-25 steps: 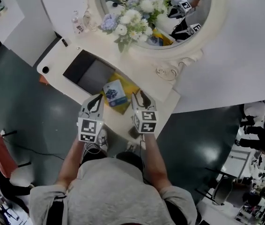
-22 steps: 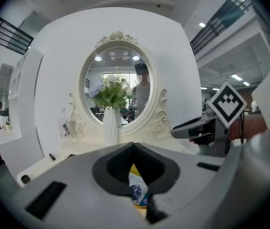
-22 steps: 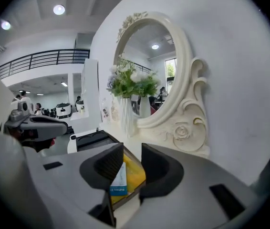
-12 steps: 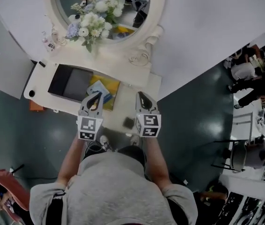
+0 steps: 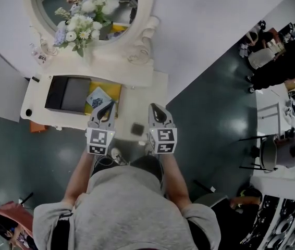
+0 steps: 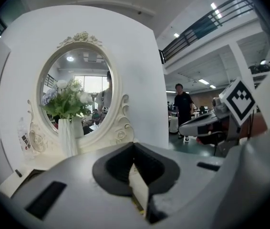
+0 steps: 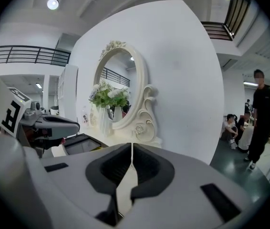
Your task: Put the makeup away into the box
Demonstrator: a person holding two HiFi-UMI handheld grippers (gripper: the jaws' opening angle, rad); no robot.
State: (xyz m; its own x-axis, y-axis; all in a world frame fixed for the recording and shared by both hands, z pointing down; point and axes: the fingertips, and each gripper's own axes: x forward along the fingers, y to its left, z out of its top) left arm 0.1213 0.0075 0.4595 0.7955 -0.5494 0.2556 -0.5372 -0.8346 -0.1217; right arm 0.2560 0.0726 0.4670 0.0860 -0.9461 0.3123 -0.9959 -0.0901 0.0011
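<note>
The worktop [image 5: 147, 95] is a cream, smooth-painted dressing table with rounded corners. At its back stands an oval mirror [image 5: 143, 33] in a carved, scrolled frame. In front of the glass, white and pale blue flowers [image 5: 80, 21] fill a ribbed white vase [image 6: 68, 138].

On the left part of the worktop lies a flat, rectangular black box [image 5: 66, 94], open at the top. Its inside shows as plain dark grey, and I cannot tell whether anything lies in it. Touching its right side is a yellow sheet [image 5: 114, 89] that carries a blue-and-white patterned packet [image 5: 98, 96].

A small dark square case [image 5: 137, 128] sits alone on the bare cream surface, well apart from the box. It lies between the two grippers, beside their bodies and not within either pair of jaws.

The left gripper [image 5: 108, 106] has grey, matte jaws with black padded hollows. Its jaws are together at the tips with nothing between them, just beside the yellow sheet's near edge. The right gripper [image 5: 153, 108] likewise has its jaws closed on nothing, over bare worktop.
</note>
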